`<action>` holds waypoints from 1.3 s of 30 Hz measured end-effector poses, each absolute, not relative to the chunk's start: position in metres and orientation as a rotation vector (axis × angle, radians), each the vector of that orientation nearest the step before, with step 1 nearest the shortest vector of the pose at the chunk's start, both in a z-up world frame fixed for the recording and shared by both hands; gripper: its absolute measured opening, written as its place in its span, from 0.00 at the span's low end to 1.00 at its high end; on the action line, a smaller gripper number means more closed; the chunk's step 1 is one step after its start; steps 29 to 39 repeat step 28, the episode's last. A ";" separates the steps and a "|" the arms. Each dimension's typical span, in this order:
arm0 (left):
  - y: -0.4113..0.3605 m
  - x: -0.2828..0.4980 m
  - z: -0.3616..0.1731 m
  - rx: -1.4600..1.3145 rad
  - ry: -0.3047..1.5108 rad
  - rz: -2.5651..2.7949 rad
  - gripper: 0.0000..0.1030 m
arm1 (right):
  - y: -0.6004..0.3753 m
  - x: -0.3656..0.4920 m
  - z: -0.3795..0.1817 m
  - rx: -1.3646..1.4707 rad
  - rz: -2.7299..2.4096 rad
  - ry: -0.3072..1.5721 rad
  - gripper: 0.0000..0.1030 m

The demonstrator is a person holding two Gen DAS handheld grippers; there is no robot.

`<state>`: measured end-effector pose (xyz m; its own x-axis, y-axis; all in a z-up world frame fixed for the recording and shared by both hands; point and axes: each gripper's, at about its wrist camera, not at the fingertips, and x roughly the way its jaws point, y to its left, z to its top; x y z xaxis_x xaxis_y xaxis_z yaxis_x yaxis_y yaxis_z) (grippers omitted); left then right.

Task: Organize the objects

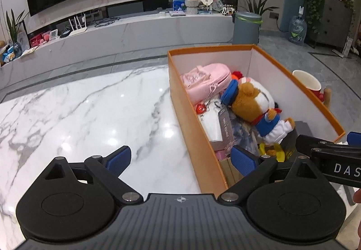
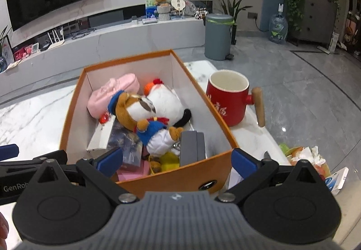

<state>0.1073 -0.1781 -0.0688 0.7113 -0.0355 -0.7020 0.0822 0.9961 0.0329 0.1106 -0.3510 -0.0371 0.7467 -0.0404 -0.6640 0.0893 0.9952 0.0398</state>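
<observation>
Both grippers released, holding nothing. Left hand-held gripper (image 1: 181, 160) is hovering with jaws spread wide over the near left corner of the orange box (image 1: 194, 114), one finger outside above the marble worktop (image 1: 79, 110), the other over the box contents. Right hand-held gripper (image 2: 177, 159) is also gaping, straddling the box's near end wall.

Progress, as a judgement: mostly done. The box is already packed, going near to far: yellow item (image 2: 168, 163), grey case (image 2: 193, 148), booklets (image 2: 125, 140), the sailor plush (image 2: 146, 116), a white plush with orange cap (image 2: 165, 98) and a pink pouch (image 2: 112, 95) at the far end. Left to sort, likely: the red mug (image 2: 230, 101) standing on the worktop just beside the box's right wall, plus the clutter near the right edge, a crumpled tissue pile (image 2: 309, 157) and a small blue-white carton (image 2: 338, 180).

View differences: right wrist is showing the whole mug with its wooden handle (image 2: 258, 106), the tissue pile, and the grey case clearly. Left wrist is catching only the mug's rim behind the box wall, but is showing the wide bare stretch of worktop left of the box and a red heart charm (image 1: 201, 108) by the pouch. Each view is catching part of the other gripper at its edge.
</observation>
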 end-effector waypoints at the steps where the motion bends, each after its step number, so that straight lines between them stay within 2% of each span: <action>1: -0.178 0.108 -0.070 0.062 0.782 -0.064 1.00 | -0.350 0.112 -0.039 0.066 -0.071 0.728 0.99; 39: -0.180 0.101 -0.068 0.073 0.760 -0.066 1.00 | -0.349 0.107 -0.043 0.053 -0.087 0.727 0.99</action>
